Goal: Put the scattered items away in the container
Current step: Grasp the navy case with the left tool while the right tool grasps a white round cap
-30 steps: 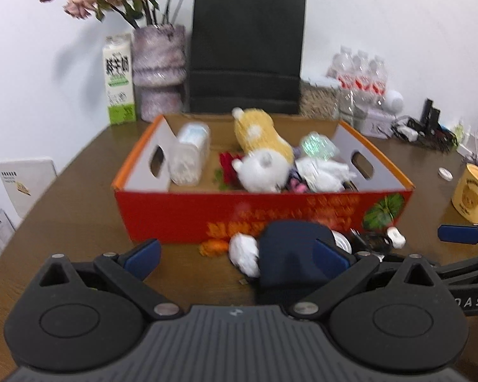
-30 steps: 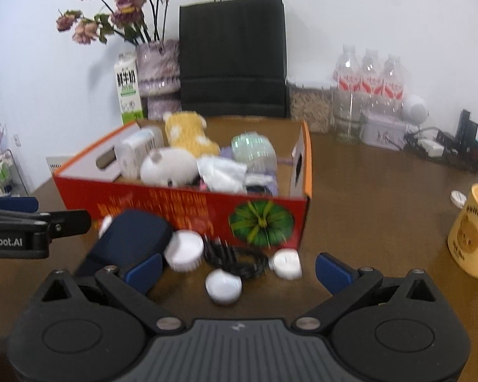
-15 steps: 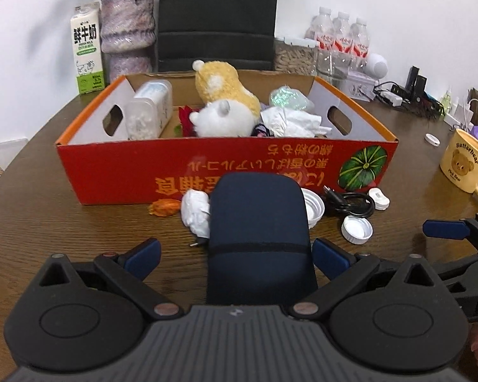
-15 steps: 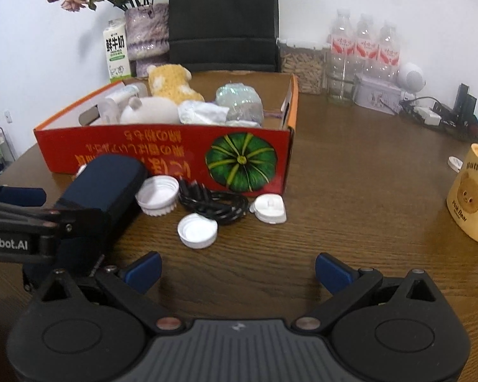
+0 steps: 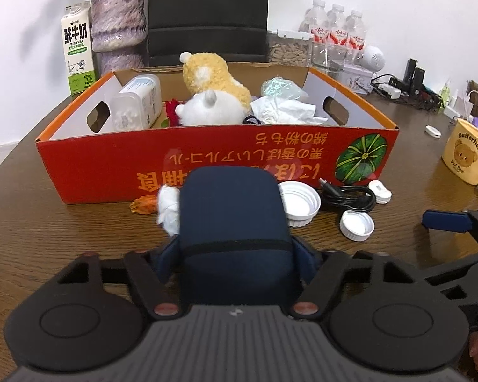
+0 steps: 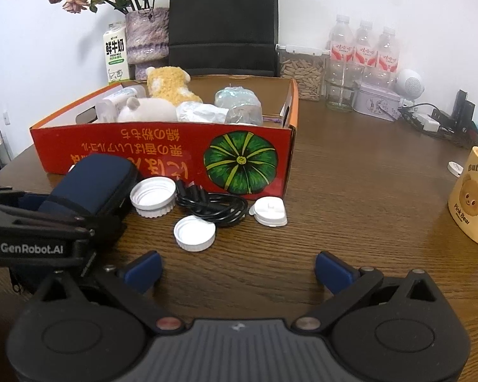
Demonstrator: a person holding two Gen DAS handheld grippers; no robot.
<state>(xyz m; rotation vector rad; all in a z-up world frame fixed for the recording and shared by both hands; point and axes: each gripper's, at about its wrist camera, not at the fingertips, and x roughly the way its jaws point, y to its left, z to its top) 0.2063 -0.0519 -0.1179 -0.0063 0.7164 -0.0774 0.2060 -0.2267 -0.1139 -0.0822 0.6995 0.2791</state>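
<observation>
Left claw [image 5: 235, 264] has just been closing and now pinches the case [image 5: 234, 222]; right claw [image 6: 237, 270], at its 3 o'clock, is spread over the surface [image 6: 350, 191].

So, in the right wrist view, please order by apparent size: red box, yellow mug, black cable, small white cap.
1. red box
2. yellow mug
3. black cable
4. small white cap

A lived-in office or home room: a wooden worktop [image 6: 350, 191] against a white wall, crowded with a milk carton [image 5: 77, 43], dried-flower vase [image 5: 117, 20], water bottles [image 6: 363, 51] and charger cables [image 5: 398, 90].
</observation>
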